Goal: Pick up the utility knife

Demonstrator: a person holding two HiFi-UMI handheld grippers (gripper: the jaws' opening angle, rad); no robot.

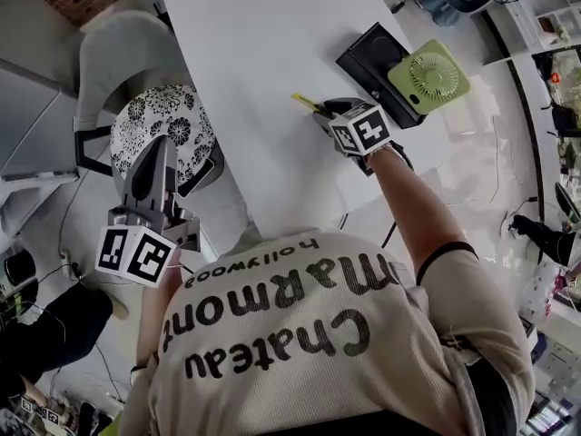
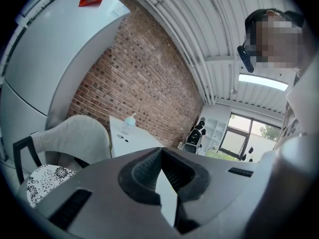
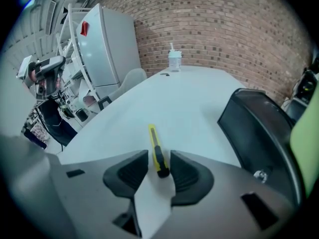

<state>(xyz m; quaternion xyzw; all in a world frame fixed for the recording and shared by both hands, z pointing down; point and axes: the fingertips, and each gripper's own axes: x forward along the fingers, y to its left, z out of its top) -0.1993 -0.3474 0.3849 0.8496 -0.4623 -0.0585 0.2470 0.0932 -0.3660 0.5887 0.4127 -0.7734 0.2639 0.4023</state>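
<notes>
A yellow utility knife point(image 1: 306, 104) with a black butt lies flat on the white table point(image 1: 263, 44). My right gripper point(image 1: 320, 115) points down at its near end. In the right gripper view the knife point(image 3: 155, 148) runs away from me, and its black butt sits between the jaws of the right gripper point(image 3: 159, 159), close to the right-hand pad. The jaws stand apart on either side and do not squeeze it. My left gripper point(image 1: 162, 148) is held off the table's left side, above a chair. Its pads point(image 2: 149, 171) meet at the tips, with nothing between them.
A black box point(image 1: 368, 57) with a green fan point(image 1: 428, 75) on it stands just right of the knife. A chair with a flowered cushion point(image 1: 163, 125) is under my left gripper. A plastic bottle point(image 3: 173, 61) stands at the table's far end, and a white fridge point(image 3: 107, 49) beyond.
</notes>
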